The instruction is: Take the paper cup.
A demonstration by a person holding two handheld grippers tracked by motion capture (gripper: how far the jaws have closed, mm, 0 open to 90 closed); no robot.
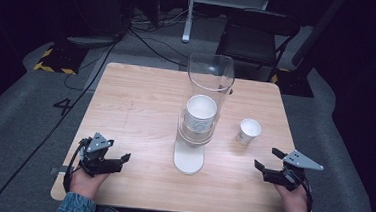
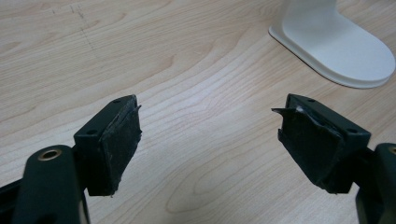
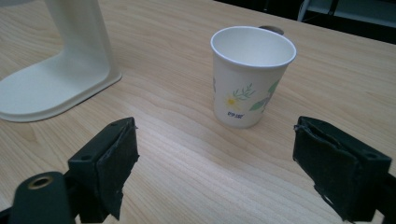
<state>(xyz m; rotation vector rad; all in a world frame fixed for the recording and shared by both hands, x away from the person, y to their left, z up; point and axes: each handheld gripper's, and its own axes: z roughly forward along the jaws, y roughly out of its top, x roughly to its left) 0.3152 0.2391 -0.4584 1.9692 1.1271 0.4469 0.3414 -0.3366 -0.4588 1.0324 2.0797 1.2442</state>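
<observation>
Paper cup [image 3: 252,77] stands upright on the table [image 3: 187,177] ahead of the right gripper [image 3: 212,163], whose jaws gape wide and empty; best bet is squeezing mid-wall gently, so it doesn't crumple.

Wooden table [image 1: 140,107] bearing cup dispenser [image 1: 189,158], paper cup [image 1: 249,131]

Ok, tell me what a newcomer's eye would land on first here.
First the tall clear cup dispenser on its white base at the middle of the wooden table, with paper cups stacked inside. Next, the lone flower-printed paper cup standing upright to its right. Both the left gripper and the right gripper rest open near the front edge.
</observation>
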